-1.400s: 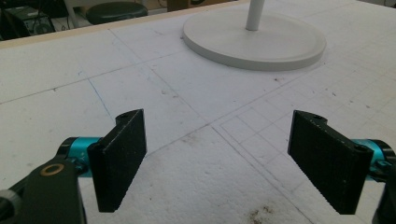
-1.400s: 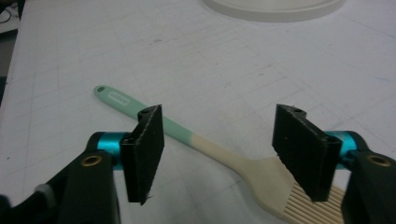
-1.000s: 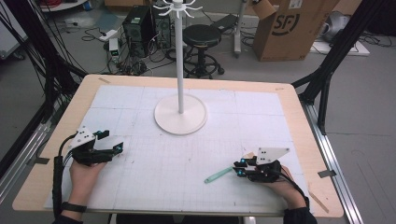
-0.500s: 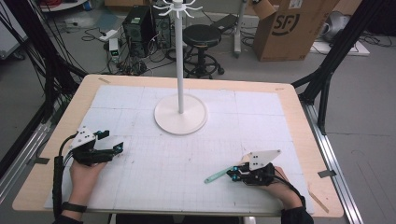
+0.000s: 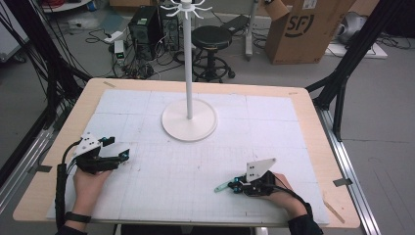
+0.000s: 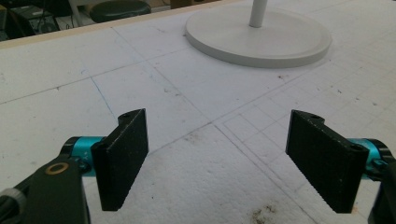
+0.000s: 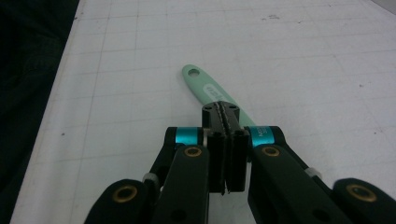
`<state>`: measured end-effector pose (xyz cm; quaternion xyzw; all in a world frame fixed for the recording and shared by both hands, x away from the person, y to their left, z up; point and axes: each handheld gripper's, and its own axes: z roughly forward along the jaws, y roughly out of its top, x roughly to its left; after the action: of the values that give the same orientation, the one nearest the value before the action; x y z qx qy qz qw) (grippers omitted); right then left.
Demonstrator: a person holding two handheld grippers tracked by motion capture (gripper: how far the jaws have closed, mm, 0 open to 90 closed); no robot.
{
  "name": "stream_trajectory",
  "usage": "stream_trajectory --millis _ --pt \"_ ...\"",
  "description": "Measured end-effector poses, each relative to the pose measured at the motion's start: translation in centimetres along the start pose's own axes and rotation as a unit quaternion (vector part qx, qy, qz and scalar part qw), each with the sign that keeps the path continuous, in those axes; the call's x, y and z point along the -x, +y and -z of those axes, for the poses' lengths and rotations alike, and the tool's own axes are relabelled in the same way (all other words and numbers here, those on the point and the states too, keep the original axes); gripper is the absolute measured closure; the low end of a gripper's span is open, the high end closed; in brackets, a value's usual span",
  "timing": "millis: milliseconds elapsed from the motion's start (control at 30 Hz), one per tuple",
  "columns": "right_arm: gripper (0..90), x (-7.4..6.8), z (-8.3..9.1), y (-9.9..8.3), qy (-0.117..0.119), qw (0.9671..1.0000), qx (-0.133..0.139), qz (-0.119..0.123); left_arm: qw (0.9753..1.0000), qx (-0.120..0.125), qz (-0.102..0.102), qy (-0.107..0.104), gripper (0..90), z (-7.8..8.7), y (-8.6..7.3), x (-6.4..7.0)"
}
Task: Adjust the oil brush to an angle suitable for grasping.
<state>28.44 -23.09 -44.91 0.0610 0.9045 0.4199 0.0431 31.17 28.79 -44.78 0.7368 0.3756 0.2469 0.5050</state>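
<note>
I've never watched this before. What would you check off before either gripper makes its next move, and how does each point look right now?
1. Right gripper closed on the mint-green handle: ok, jaws pinched together with the handle sticking out beyond them.
2. What is on the handle's gripped end: cannot tell, it is hidden by the jaws.
3. Left gripper free: ok, jaws wide apart, nothing between them.
4. Mat between the grippers free of obstacles: ok.
5. White stand upright, its base flat on the mat: ok.
6. Hooks at the stand's top free: ok, nothing seems to hang there.
</note>
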Motion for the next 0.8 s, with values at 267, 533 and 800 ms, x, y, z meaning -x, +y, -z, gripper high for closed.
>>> stream_trajectory --millis 267,533,800 --pt "89.8 1.0 -0.6 0.5 -0.041 0.9988 -0.004 -0.028 0.9999 -0.010 -0.005 0.002 21.9 -0.2 0.1 0.1" --pt "89.8 2.2 -1.5 1.4 -0.076 0.9954 -0.015 -0.056 0.9999 -0.010 -0.005 0.003 21.9 -0.2 0.1 0.1" --pt "89.7 3.6 -2.4 2.4 -0.122 0.9876 -0.024 -0.095 0.9999 -0.010 -0.006 0.003 21.9 -0.2 0.1 0.1"
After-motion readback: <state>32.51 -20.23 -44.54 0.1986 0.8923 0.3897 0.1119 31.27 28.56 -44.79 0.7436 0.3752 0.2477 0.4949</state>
